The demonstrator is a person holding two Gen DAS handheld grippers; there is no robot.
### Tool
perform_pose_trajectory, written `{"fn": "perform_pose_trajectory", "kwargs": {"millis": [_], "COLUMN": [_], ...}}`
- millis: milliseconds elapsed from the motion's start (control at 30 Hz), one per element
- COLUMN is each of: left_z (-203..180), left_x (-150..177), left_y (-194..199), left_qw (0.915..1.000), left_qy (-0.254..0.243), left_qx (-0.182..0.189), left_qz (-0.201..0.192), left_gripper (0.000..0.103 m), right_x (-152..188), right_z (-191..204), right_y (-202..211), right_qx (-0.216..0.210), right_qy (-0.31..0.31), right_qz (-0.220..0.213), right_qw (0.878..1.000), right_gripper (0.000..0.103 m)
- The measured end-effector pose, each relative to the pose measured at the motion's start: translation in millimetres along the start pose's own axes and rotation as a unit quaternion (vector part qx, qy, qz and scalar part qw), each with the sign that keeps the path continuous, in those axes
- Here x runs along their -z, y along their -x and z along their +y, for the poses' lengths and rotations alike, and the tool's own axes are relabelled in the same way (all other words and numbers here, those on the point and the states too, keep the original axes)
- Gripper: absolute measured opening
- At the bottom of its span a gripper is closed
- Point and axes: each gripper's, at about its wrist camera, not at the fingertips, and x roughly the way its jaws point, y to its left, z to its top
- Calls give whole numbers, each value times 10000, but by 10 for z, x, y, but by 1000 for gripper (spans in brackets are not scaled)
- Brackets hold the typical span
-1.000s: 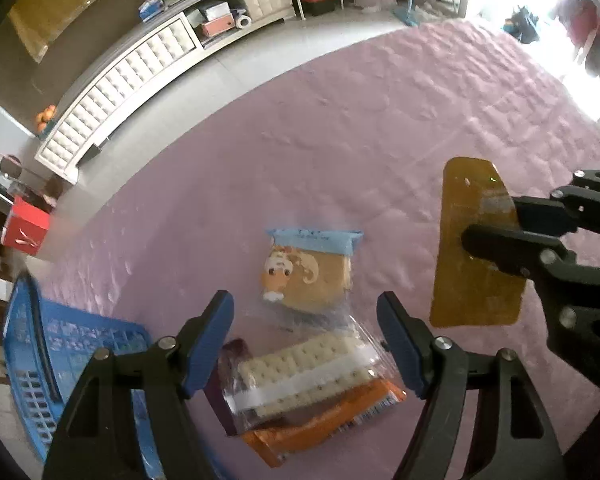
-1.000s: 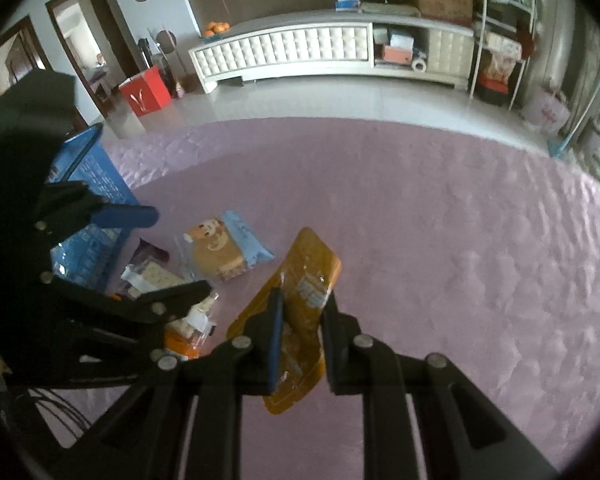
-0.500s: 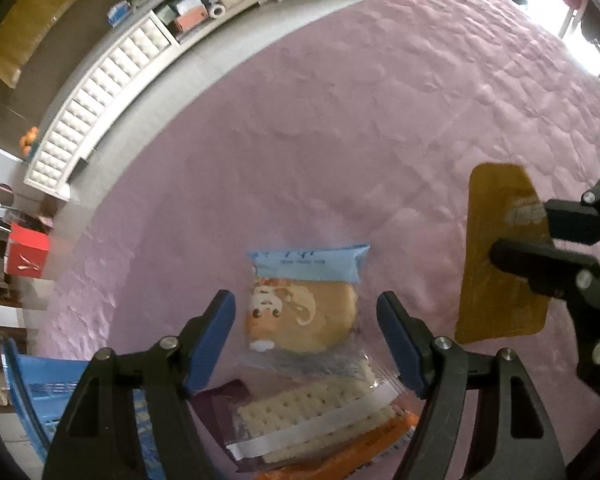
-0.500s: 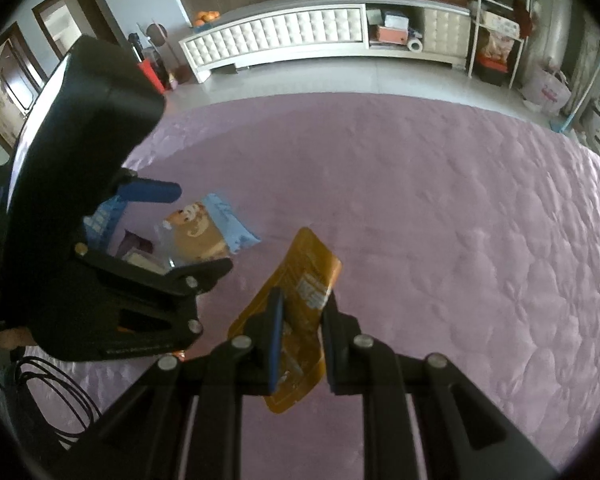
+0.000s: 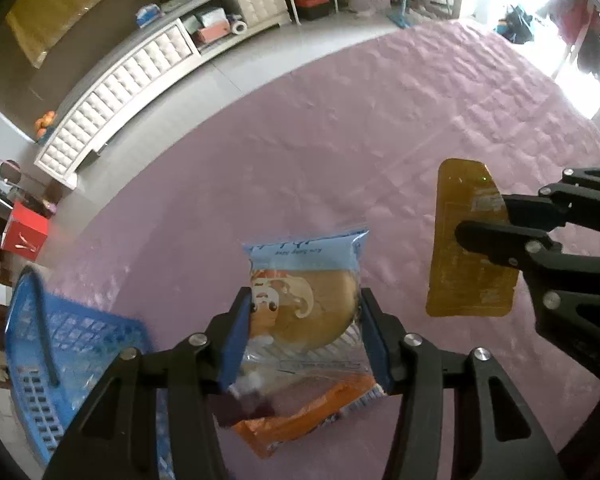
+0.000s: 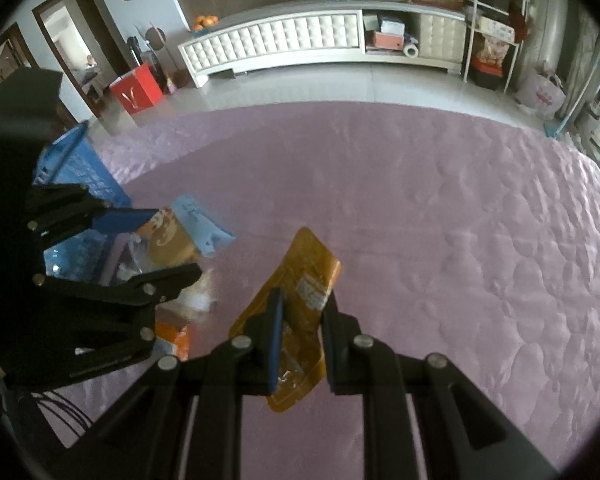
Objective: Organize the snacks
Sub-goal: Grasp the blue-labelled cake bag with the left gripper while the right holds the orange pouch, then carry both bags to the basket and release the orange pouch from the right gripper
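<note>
Left wrist view: your left gripper (image 5: 304,316), its jaws just closing, pinches the cartoon bun packet (image 5: 306,284) by both sides above the pink quilt (image 5: 320,128). The packet is clear with a blue top band and a round brown bun inside. Below it lie an orange wrapper (image 5: 300,412) and a dark purple one; the blue basket (image 5: 60,356) sits left of it. Right of it, your right gripper (image 6: 300,328) clamps an amber pouch (image 6: 300,280).
</note>
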Motion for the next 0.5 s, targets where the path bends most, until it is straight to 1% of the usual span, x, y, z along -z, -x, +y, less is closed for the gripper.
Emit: {"fn": "perform_pose_trajectory", "kwargs": {"millis": [100,233,500], "left_z": [20,53,214], "left_x": [131,276,610], "left_y": [184,492,1286], "left_qw": [9998,9991,9947], "left_qy": [134,239,448], "left_qx": [11,42,53], "left_qz": [-130,-350,-928], "left_gripper": [49,49,49], "right_x": [78,163,176], "right_z": [85,281,705], "right_y": [90,270,889], "right_qx": [49,219,456], "right_qy": [-24,206,594], "right_qz": [-48,-55,-408], "right_qw": [10000,9995,9964], "right_gripper": [21,21,21]}}
